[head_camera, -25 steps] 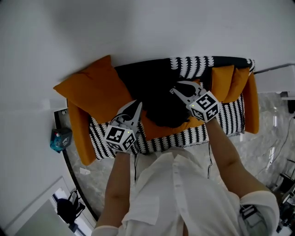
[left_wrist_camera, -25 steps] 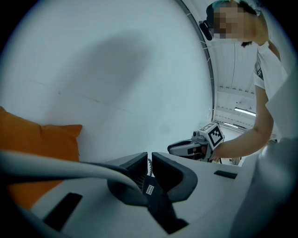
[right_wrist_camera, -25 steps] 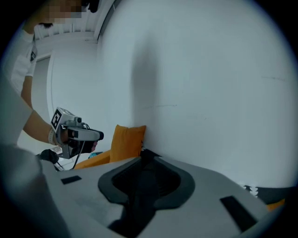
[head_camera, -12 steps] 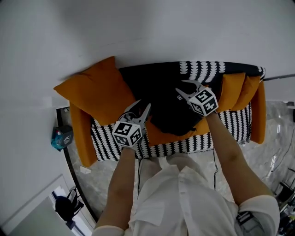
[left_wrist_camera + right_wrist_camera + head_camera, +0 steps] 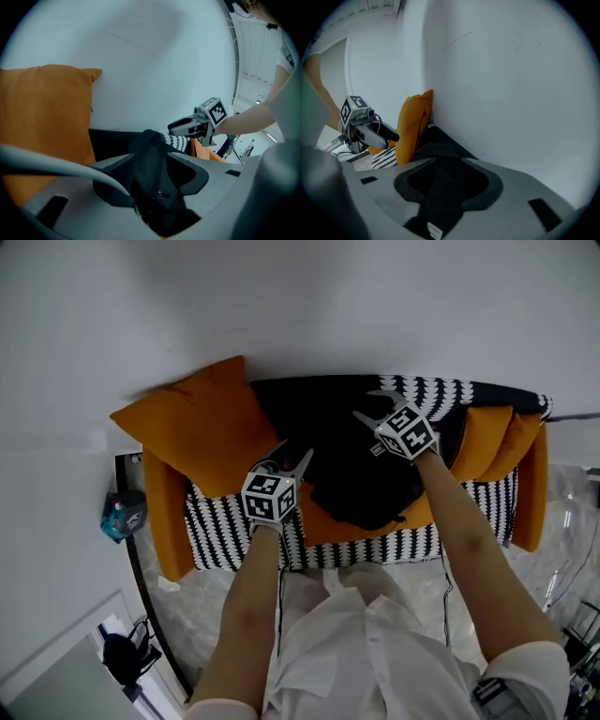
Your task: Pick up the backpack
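Currently the soft black fabric backpack (image 5: 361, 486) lies on the orange, black-and-white striped sofa (image 5: 220, 532). The left gripper (image 5: 295, 450) and right gripper (image 5: 367, 404) each straddle a fold of it, jaws just opened wide. Pinching only loose cloth risks it slipping free.

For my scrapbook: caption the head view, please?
Left claw and right claw, having just opened, each straddle the black backpack on the sofa.

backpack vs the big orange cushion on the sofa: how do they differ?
Colour: the backpack is black, the cushion is orange.
Shape: the backpack is slumped and creased, the cushion is plump and roughly square.
Place: the backpack sits mid-seat, the cushion stands propped at the left end.
Shared: both rest on the black-and-white patterned sofa.
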